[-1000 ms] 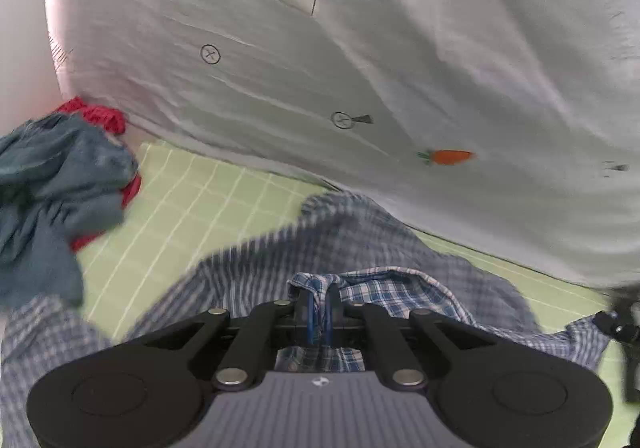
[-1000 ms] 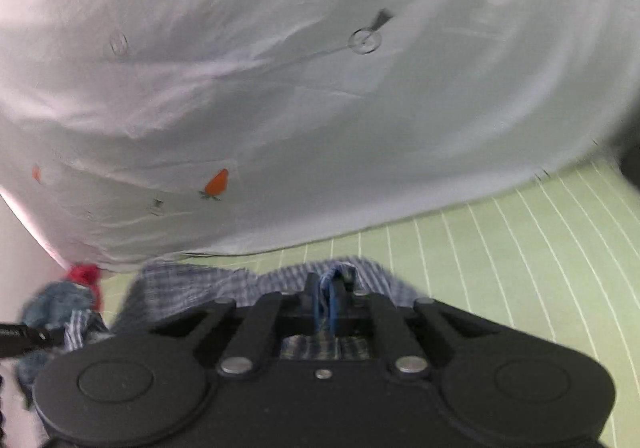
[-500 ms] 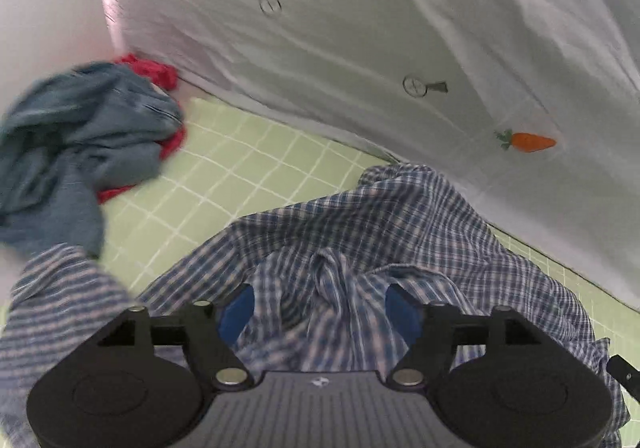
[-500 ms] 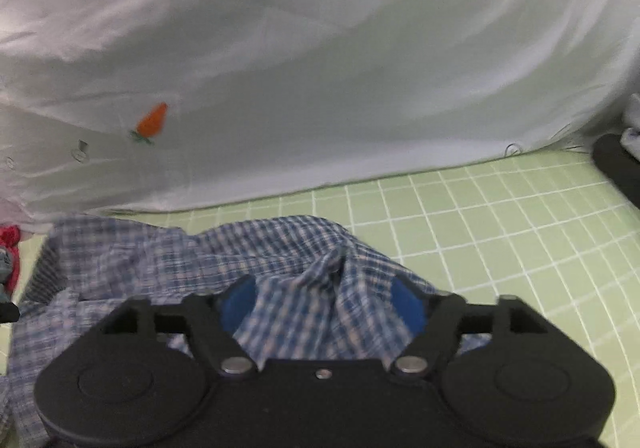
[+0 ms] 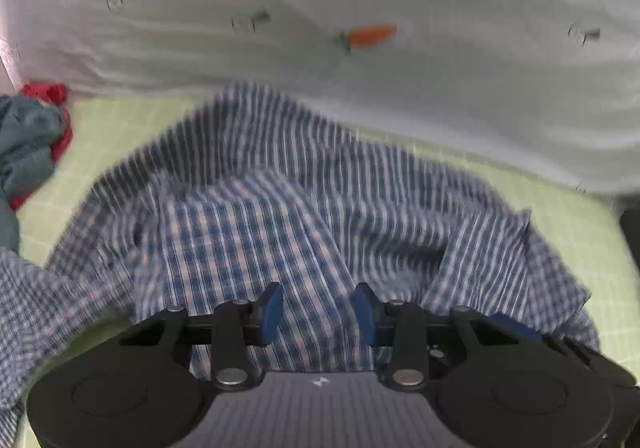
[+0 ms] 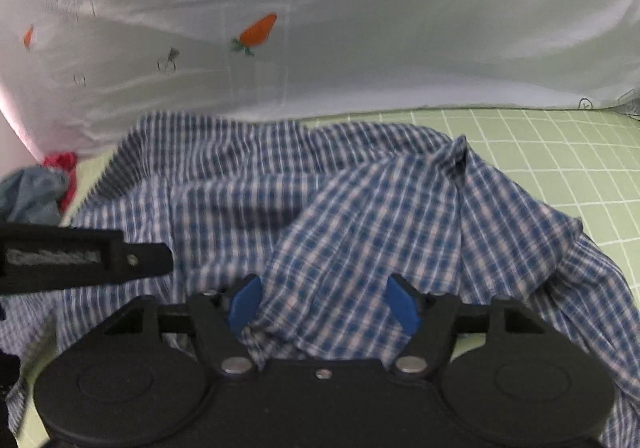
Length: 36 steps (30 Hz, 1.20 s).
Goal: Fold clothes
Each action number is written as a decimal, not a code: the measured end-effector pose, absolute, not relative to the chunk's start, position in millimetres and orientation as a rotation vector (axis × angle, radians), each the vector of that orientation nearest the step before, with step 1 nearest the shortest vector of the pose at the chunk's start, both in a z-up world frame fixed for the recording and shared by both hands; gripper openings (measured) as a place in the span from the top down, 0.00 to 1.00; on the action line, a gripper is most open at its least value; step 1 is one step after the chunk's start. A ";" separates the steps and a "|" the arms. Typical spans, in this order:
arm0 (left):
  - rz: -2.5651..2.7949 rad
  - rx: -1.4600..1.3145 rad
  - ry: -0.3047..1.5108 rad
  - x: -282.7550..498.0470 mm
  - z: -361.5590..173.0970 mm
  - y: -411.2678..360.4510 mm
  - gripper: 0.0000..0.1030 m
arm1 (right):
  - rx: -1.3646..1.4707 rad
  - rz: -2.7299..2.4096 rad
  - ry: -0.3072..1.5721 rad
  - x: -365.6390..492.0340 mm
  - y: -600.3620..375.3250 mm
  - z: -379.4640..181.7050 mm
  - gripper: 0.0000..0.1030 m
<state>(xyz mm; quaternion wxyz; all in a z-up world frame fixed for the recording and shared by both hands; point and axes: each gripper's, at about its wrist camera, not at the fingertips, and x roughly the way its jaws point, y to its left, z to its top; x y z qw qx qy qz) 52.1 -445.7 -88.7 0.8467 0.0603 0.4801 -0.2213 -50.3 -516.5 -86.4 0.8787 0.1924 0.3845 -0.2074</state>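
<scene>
White sheet (image 5: pixel 440 80) with carrot prints backs your green grid mat (image 6: pixel 560 152). Blue and red clothes (image 5: pixel 28 140) heap far left. Checked shirt (image 5: pixel 280 208) lies crumpled under both grippers. Your left gripper (image 5: pixel 317 312) and right gripper (image 6: pixel 324 300), jaws just narrowing, straddle loose folds, gripping nothing.

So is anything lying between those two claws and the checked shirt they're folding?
Nothing visible. The checked shirt lies right under both; its cloth bunches between the open pads of the right claw and the left claw.
</scene>
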 end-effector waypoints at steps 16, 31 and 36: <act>-0.456 0.071 1.123 60.6 -119.2 -424.1 0.88 | 0.390 -0.429 0.806 -64.8 -527.7 -80.6 0.93; -0.450 -0.034 1.120 88.8 -117.3 -416.3 0.31 | 0.339 -0.492 0.869 -7.1 -540.5 -99.1 0.14; -0.415 0.084 1.138 91.0 -136.6 -429.5 0.43 | 0.379 -0.513 0.869 -14.7 -548.3 -108.7 0.30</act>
